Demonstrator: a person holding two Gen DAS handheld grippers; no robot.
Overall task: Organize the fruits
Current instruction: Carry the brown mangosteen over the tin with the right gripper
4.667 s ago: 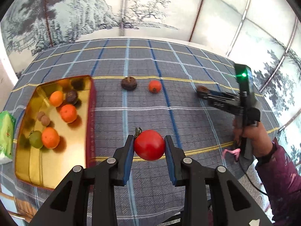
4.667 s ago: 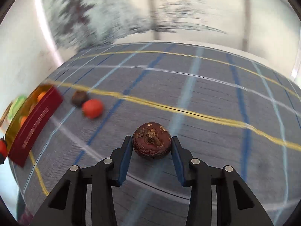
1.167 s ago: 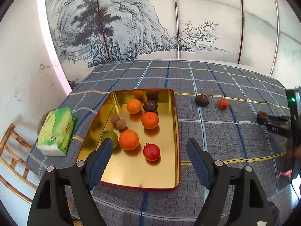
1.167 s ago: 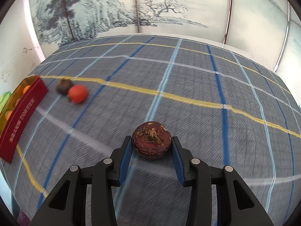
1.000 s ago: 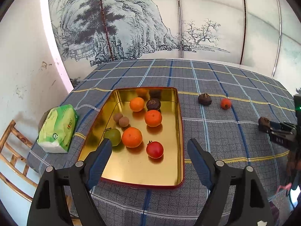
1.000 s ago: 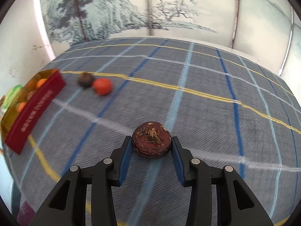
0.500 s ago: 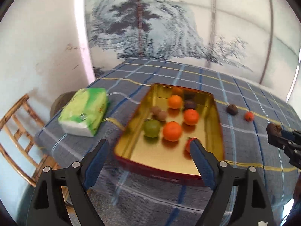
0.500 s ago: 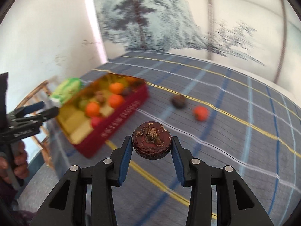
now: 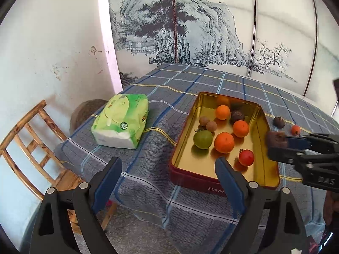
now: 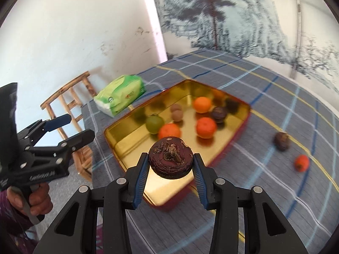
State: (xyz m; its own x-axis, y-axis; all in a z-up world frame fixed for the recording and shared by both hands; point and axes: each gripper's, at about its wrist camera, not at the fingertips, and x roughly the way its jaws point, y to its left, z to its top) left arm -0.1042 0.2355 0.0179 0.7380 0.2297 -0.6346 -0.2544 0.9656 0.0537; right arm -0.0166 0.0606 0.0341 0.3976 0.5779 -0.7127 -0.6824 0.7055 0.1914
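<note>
Plaid cloth covers the worktop (image 9: pixel 190 80), a green tissue pack (image 9: pixel 120 120) lying at its left end. Left tool (image 9: pixel 167 177) (nothing between its pads) is spread wide. Right of the pack, the gold tin (image 9: pixel 264 127) holds oranges, a green fruit and a red one. Right tool (image 10: pixel 170 172) pinches a dark wrinkled fruit (image 10: pixel 170 160) above the tin's near edge.
</note>
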